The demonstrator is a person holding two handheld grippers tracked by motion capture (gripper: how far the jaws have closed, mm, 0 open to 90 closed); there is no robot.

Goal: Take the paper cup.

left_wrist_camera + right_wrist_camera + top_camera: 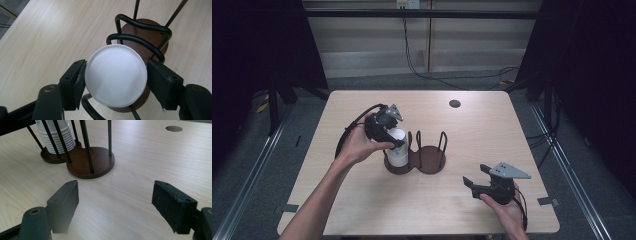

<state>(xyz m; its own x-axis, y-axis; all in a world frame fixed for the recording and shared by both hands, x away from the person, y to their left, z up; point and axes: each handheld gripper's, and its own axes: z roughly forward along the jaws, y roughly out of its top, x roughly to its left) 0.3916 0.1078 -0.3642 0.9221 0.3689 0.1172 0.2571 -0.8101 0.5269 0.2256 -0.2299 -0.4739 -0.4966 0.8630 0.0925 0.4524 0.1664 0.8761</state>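
In the holder's (432,159) nine-o'clock bay, my left gripper (116,77) pinches the top cup (115,78) of the stack to lift it; my right gripper (115,202) waits open at five o'clock.

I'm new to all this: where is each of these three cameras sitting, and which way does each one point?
High view: above the person's side of the table, looking forward and down; both forearms and hands enter from below, left gripper at the cup stack.
Left gripper view: rides that gripper, looking down on the stack's top cup; its own black jaws touch both sides.
Right gripper view: rides the right gripper, low, looking across the table; its jaws stand apart with nothing between them.
Shared: all show the wooden-based wire cup holder.
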